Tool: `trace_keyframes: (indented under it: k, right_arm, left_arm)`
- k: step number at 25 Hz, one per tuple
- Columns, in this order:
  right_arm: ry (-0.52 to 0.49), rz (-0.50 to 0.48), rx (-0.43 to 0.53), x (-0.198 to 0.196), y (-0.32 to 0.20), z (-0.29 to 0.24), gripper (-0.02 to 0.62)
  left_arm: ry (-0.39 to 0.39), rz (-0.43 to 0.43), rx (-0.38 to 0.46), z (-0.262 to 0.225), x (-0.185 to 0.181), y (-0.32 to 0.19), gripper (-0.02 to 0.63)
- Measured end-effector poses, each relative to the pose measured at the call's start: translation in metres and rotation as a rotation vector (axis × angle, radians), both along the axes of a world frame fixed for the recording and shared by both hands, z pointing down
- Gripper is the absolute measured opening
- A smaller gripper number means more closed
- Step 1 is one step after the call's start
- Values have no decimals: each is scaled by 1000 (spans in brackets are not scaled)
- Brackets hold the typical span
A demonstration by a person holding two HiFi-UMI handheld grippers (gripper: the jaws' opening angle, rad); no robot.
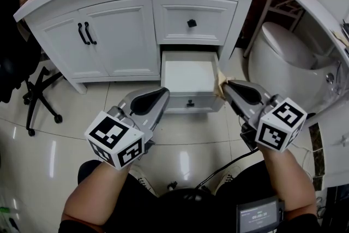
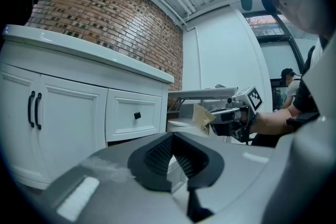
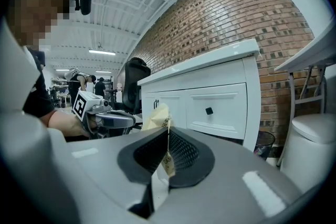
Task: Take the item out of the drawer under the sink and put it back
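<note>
While the lower drawer [image 1: 188, 76] of the white vanity [image 1: 125, 35] stands pulled out over the tiled floor [image 1: 82, 117], the right gripper [image 1: 226, 86] has its jaws closed on a thin tan paper packet [image 1: 220, 83] — held upright at the drawer's right edge, near its front corner. What shows of the drawer's inside is bare white. The left gripper [image 1: 163, 93] hovers at the drawer's left front corner, jaws pressed together with nothing between them. Above, the upper drawer [image 1: 193, 19] sits closed.
</note>
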State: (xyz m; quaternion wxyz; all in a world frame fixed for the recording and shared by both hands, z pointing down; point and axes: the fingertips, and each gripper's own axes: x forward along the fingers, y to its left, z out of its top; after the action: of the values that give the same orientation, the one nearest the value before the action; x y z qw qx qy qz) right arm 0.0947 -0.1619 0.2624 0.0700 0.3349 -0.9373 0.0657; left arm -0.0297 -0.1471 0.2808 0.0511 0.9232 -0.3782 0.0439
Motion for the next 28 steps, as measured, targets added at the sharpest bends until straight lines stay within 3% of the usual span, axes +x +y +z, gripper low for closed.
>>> trace_keyframes:
  k: [16,18,21,23,25,28]
  right_arm:
    - [-60,31,-56,5,-13,-6,12]
    - [-125,38,-73,7,-14,-17,12]
    - [-297,18,-165,8,-19,-36,12]
    - [-357,-6,-221,2,-23,-42,12]
    - [-327,-32,-230,-10,-30,-42,12]
    - [-118,-39,-134,-26,-54,-32,12]
  left_arm:
    - [8,5,-14,2,0,-1,5]
    - [14,7,-15,2,0,-1,5]
    - [32,11,-20,1,1,0,5]
    - [37,15,-22,0,2,0,5]
    - [38,11,-28,1,0,-1,5]
    - [40,3,-36,3,-5,-4,5]
